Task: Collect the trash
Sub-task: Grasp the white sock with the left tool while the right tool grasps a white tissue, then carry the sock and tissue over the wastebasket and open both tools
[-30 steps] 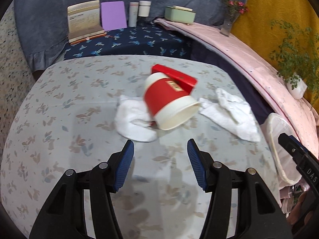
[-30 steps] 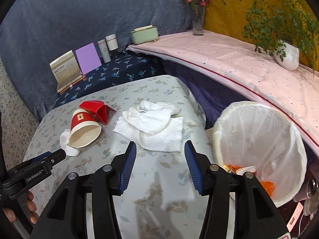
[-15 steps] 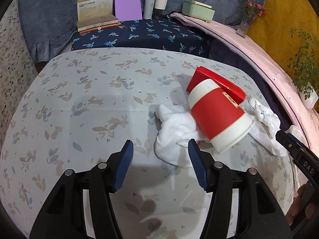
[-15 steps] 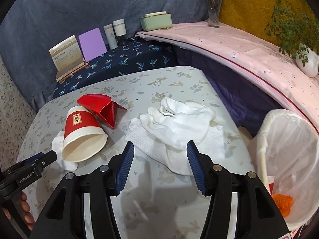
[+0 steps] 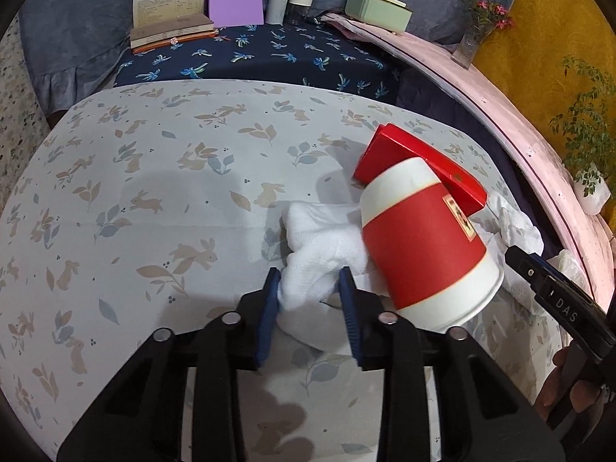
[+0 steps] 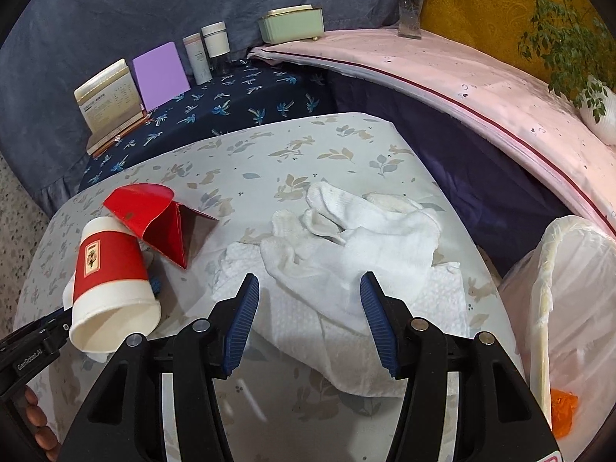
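low over the table, left claw (image 5: 310,292) pinches white tissue (image 5: 319,242).

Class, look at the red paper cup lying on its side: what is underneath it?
A crumpled white tissue lies partly under the red paper cup, with the left gripper closed on its free end. How far it reaches underneath is hidden.

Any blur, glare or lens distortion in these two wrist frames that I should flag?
Left wrist view: sharp, strong fisheye bend with black corners; the left tongs, pinching the white tissue, cast soft shadows on the tablecloth. Right wrist view: equally curved, evenly lit; a small pale streak sits between the open right tongs, its source unclear.
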A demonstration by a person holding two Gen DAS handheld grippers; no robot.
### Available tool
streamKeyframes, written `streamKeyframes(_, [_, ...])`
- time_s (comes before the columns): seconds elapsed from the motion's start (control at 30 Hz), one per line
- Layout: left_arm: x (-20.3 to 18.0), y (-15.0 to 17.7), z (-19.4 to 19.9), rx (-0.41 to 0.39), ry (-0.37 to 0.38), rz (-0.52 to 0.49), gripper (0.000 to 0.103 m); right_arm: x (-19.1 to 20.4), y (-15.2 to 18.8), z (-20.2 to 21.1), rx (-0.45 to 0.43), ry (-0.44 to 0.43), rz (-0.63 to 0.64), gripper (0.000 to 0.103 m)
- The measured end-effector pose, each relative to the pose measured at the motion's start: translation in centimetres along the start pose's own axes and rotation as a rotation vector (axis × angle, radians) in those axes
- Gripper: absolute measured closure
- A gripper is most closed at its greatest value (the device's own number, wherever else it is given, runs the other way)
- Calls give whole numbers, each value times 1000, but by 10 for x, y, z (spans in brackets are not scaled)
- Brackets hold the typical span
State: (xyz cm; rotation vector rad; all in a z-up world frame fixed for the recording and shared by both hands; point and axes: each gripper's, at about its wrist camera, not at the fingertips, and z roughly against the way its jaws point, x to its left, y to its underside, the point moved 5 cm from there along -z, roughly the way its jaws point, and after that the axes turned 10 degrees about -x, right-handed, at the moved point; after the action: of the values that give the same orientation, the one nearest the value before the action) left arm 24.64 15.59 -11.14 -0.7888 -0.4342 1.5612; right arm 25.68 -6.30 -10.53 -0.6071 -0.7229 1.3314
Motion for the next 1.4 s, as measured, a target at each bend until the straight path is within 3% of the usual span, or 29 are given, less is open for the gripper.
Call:
streamKeyframes(0.03, [-1,0,1,-3,3,0,83,0,0,-1,2,-3,1,56])
streamKeyframes(0.17, [-4,-1,8,-17,6,-6,90,-1,1,2,8,-28,-4,85])
streamKeyframes(0.23, [-6,-2,14,-30,3,-10,91,-2,0,8,2,-40,-12,94])
streamKeyframes(0.33, [-9,-3,24,-44,2,-7,91,-1,-4,22,-18,-52,-12,100])
streamKeyframes(0.87, [-49,-20,106,-169,32,-30,92,-7,-37,124,-184,-117,-26,101])
streamKeyframes(1.1, [-89,-20,140,-217,86,-79,92,-22,-42,165,-243,-121,-49,101])
streamKeyframes(1.4, [-157,-3,157,-219,170,-166,92,-64,-40,199,-290,-74,-87,101])
